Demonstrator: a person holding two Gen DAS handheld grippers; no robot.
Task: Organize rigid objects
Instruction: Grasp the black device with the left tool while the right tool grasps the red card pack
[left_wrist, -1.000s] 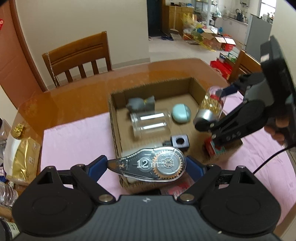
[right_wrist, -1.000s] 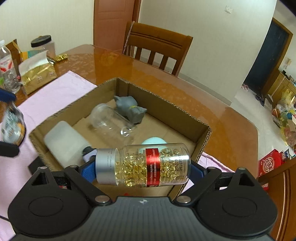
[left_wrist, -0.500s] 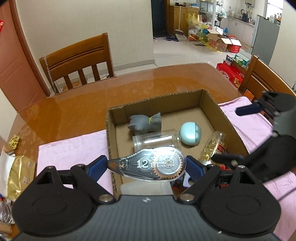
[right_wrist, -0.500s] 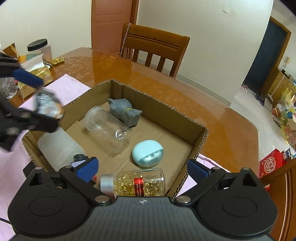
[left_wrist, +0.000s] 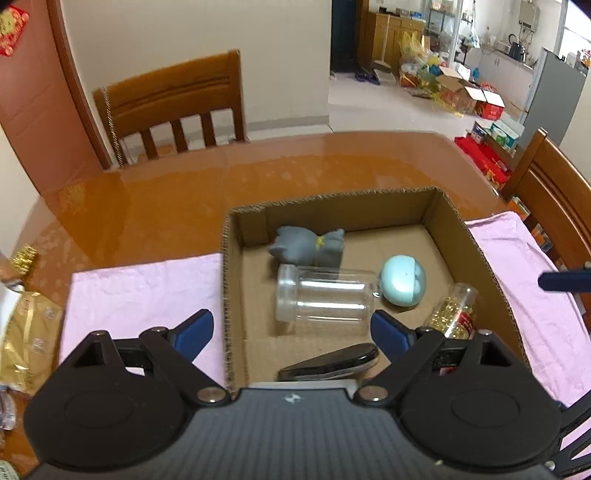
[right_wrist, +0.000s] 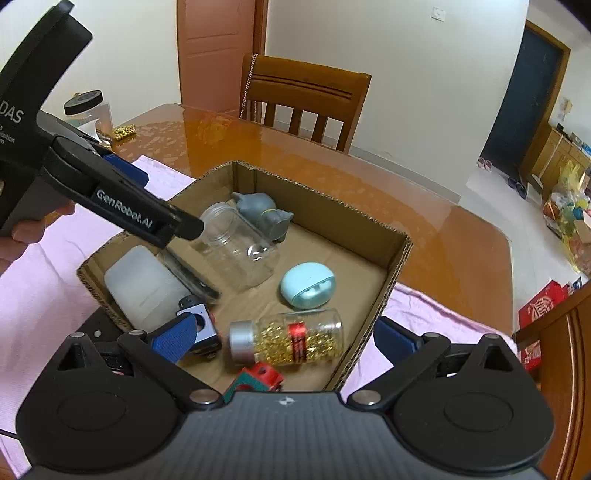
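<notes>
Tape (left_wrist: 330, 363) is out of my left gripper (left_wrist: 291, 332) now; half a second back it sat clamped between those blue pads, and now it lies on its edge on the box (left_wrist: 232, 295) floor, at the near wall, just under the jaws; that reads to me as 1 more item put away. The pill bottle (right_wrist: 291, 338) went in a beat sooner from my right gripper (right_wrist: 291, 336); it lies on its side at the near right of the box, silver cap pointing left, beside the blue case (right_wrist: 308, 284).

Left jaws stand wide apart, nothing between them, nothing touching the pads; they hang over the near left wall of the box. Right jaws also spread wide and empty, hovering above the near edge; the left pad (right_wrist: 175, 334) sits in front of the small black cube (right_wrist: 199, 321), though I can't tell if it touches.

Box count as I see it: grey cat (left_wrist: 308, 245) at the back, clear jar (left_wrist: 325, 297) lying in the middle, blue case, pill bottle, tape, a white block (right_wrist: 142, 282) at the left, the cube, and a red and green piece (right_wrist: 258, 378) right at the near wall; 8 things in. Pink cloth (left_wrist: 144, 291) beside the box shows nothing left on it from here; I'd judge the sorting close to done.
</notes>
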